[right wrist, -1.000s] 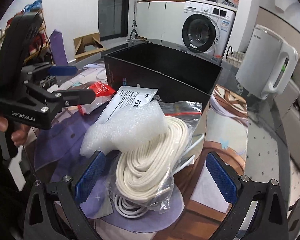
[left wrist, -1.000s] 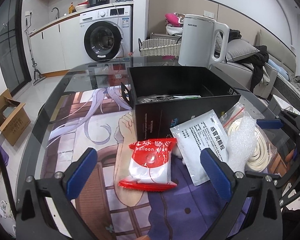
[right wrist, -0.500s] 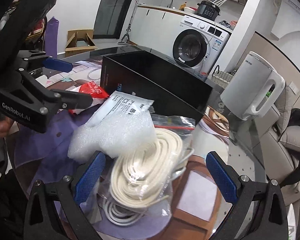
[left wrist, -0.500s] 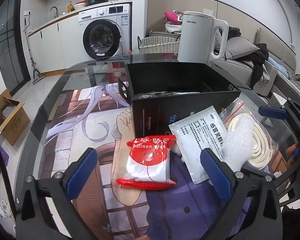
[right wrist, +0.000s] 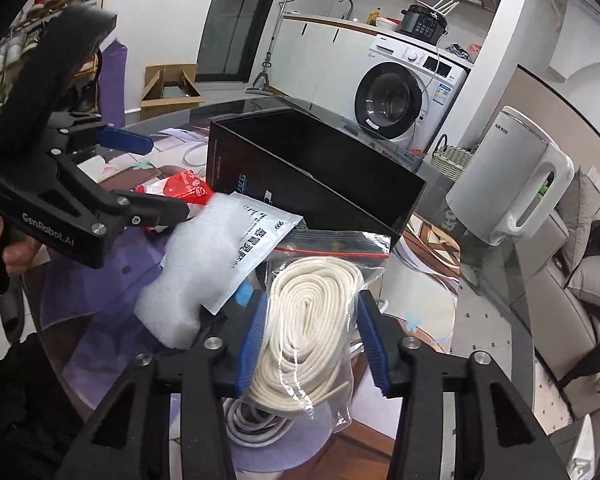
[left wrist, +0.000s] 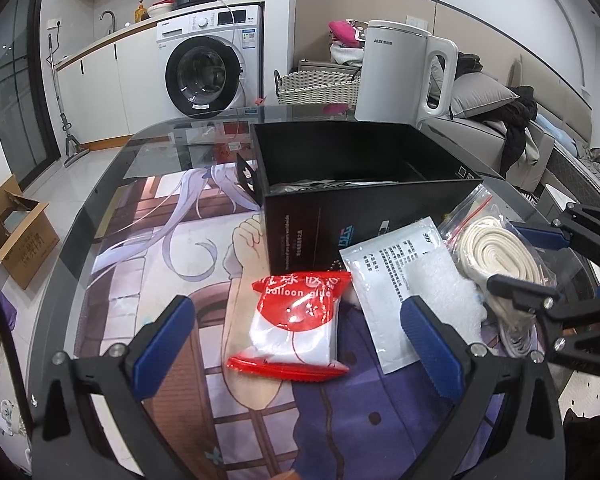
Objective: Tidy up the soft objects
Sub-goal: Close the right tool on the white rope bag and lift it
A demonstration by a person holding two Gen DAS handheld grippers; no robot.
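My right gripper (right wrist: 310,338) is shut on a clear zip bag of coiled white rope (right wrist: 312,320), which also shows in the left wrist view (left wrist: 500,256). Left of it lie a white foam sheet (right wrist: 188,276) and a white printed pouch (right wrist: 256,248). My left gripper (left wrist: 296,340) is open over a red and white "balloon glue" packet (left wrist: 298,320) lying on the mat. An open black box (left wrist: 364,176) stands behind the packets, with some items inside. The foam sheet (left wrist: 444,296) and pouch (left wrist: 392,264) lie right of the red packet.
A white kettle (left wrist: 404,72) stands behind the box on the glass table (left wrist: 156,148). A printed mat (left wrist: 172,240) covers the table. A coiled white cable (right wrist: 252,424) lies under the rope bag. A washing machine, wicker basket, sofa and cardboard box stand beyond the table.
My right gripper has closed its fingers around the rope bag, from wide open. The left gripper has drawn slightly nearer the red packet and stays open.
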